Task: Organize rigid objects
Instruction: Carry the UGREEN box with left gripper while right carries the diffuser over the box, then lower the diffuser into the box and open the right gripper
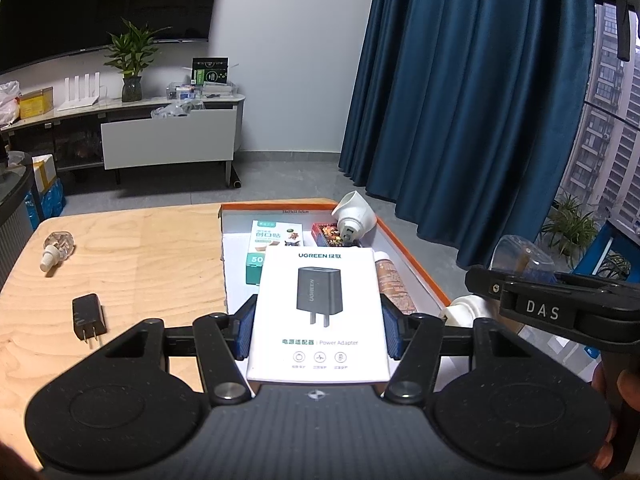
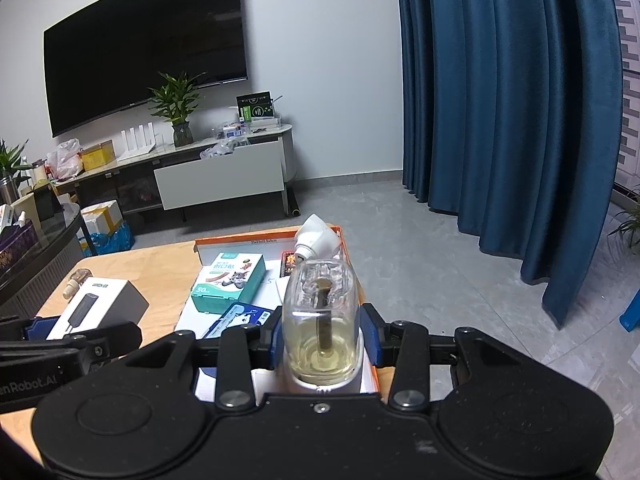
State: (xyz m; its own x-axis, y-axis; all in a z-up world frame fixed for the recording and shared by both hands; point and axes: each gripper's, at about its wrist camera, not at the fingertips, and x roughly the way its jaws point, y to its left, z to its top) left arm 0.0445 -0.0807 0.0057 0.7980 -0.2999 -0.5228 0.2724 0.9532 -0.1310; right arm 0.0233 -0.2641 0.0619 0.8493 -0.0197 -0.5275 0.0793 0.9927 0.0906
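Note:
My left gripper (image 1: pixel 318 326) is shut on a white UGREEN power adapter box (image 1: pixel 320 312), held over the near part of the orange-rimmed tray (image 1: pixel 416 256). It also shows in the right wrist view (image 2: pixel 100 308). My right gripper (image 2: pixel 322 336) is shut on a clear bottle with yellowish liquid and a wick (image 2: pixel 320 320), held over the tray's right side. In the tray lie a teal plaster box (image 2: pixel 228 284), a white plug-in device (image 2: pixel 318 240), a dark patterned box (image 1: pixel 332 234) and a blue pack (image 2: pixel 240 318).
On the wooden table (image 1: pixel 132 264) left of the tray lie a black power adapter (image 1: pixel 88 318) and a small clear bottle with a white cap (image 1: pixel 58 248). Blue curtains (image 1: pixel 472 100) hang to the right. A TV cabinet (image 1: pixel 168 140) stands at the far wall.

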